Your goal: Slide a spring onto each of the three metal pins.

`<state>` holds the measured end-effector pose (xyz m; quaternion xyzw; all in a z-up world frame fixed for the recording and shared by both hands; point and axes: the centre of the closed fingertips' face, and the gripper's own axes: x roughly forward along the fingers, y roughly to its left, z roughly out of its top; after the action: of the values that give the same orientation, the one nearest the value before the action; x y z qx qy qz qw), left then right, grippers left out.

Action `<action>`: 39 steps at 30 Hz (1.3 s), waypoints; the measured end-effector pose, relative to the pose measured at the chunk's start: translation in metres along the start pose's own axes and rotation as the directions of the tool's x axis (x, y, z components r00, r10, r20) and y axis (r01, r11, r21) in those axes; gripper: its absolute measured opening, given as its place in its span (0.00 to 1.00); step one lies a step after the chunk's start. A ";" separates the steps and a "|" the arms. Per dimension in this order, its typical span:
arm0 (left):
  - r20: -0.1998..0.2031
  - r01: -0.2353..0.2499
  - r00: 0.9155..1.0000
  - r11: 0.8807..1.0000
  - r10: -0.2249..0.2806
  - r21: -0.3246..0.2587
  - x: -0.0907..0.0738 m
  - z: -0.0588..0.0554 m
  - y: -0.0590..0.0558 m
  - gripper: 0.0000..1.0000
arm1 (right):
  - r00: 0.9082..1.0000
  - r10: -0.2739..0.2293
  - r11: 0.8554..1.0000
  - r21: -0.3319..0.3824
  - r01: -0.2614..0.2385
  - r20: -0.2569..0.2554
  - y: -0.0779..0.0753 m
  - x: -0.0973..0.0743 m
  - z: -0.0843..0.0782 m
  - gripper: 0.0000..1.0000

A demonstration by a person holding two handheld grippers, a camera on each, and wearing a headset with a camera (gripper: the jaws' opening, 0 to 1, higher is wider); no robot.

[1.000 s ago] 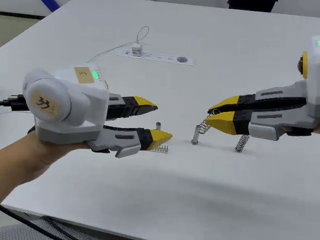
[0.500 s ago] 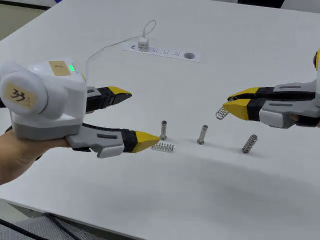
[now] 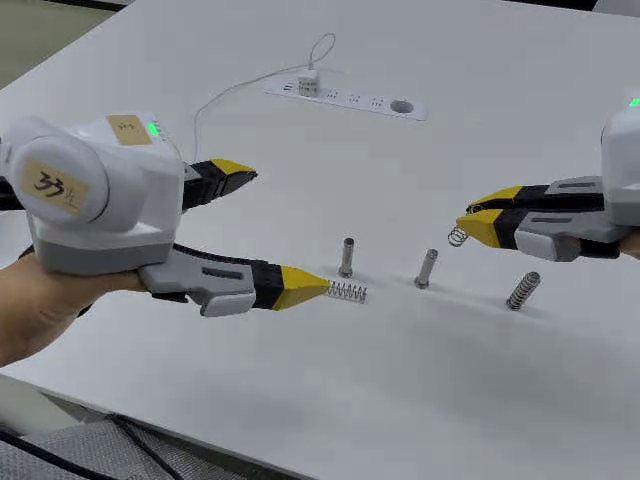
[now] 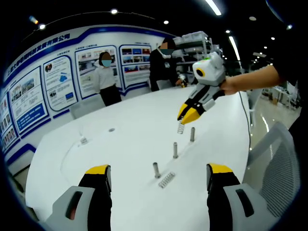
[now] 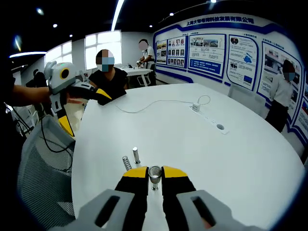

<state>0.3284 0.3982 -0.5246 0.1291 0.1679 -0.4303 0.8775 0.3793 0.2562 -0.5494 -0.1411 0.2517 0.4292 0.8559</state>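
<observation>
Right gripper (image 3: 468,220), clamped on a spring (image 3: 457,237), has lifted clear; middle pin (image 3: 426,268) sits just below its tips, ready for threading. Left gripper (image 3: 288,231) gapes, idle.

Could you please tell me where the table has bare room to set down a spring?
Bare table lies between the pins and the near edge, and between them and the power strip. Crowded: the pin row, with a loose spring by the left gripper and the right gripper close.

Right claw (image 3: 470,222) is clamped on coil spring (image 3: 458,237); left claw (image 3: 288,230) is spread, tip beside loose spring (image 3: 347,291) on worktop (image 3: 300,380).
</observation>
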 end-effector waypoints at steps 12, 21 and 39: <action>-0.004 -0.048 0.999 0.998 0.048 -0.050 -0.008 -0.008 0.009 0.86 | 0.999 0.023 0.999 0.037 -0.022 -0.031 0.000 0.021 -0.009 0.11; -0.016 -0.059 0.998 0.996 0.058 -0.073 -0.013 -0.015 0.014 0.88 | 0.998 0.021 0.998 0.064 -0.017 -0.059 -0.002 0.029 -0.013 0.11; -0.025 -0.055 0.998 0.995 0.053 -0.085 -0.008 -0.021 0.015 0.89 | 0.993 0.014 1.000 0.026 -0.011 -0.121 0.000 0.029 -0.020 0.11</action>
<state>0.3319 0.4204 -0.5390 0.1007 0.1923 -0.3972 0.8917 0.3873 0.2664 -0.5819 -0.1545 0.3092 0.4220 0.8381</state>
